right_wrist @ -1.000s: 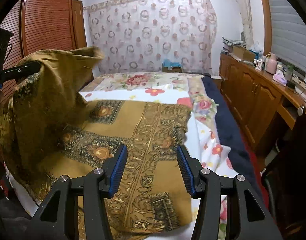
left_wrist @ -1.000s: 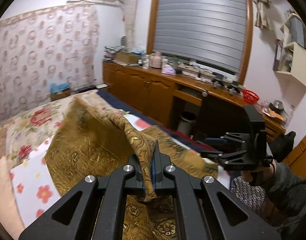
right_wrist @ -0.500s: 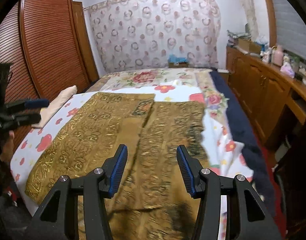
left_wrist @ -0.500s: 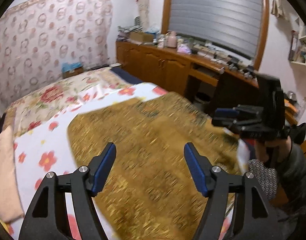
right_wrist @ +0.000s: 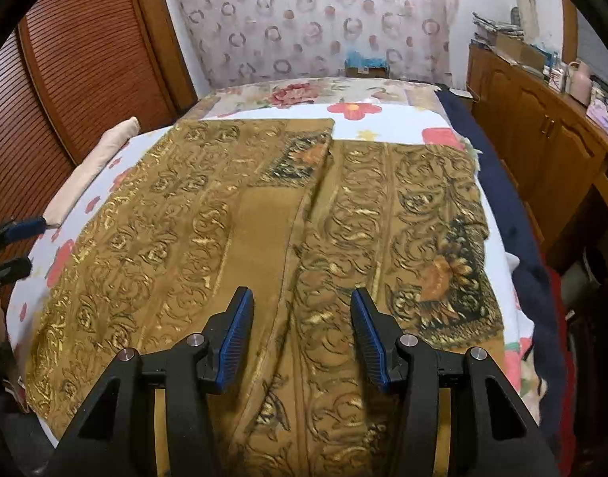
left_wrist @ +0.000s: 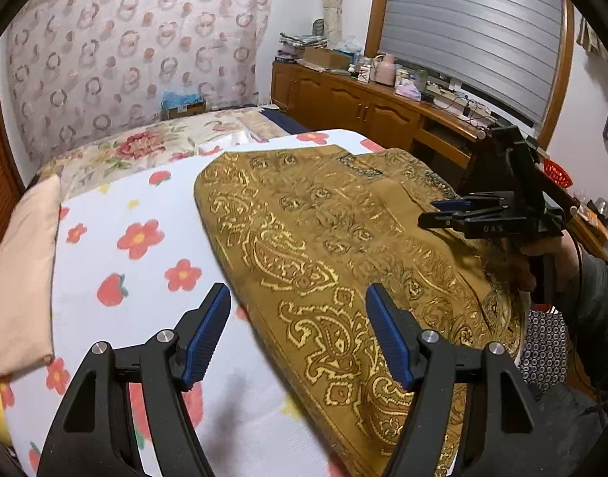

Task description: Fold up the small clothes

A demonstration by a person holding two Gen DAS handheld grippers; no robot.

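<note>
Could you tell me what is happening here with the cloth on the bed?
A person holding a gripper in each hand is folding a gold patterned cloth on the flowered bed sheet. One side lies folded over the middle. The left gripper is open above the cloth's edge, and the right gripper is open above its centre; neither holds anything.

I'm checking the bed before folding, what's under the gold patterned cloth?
The gold patterned cloth lies on a white flowered sheet, visible around its edges. Whatever lies beneath the cloth's middle is covered.
</note>
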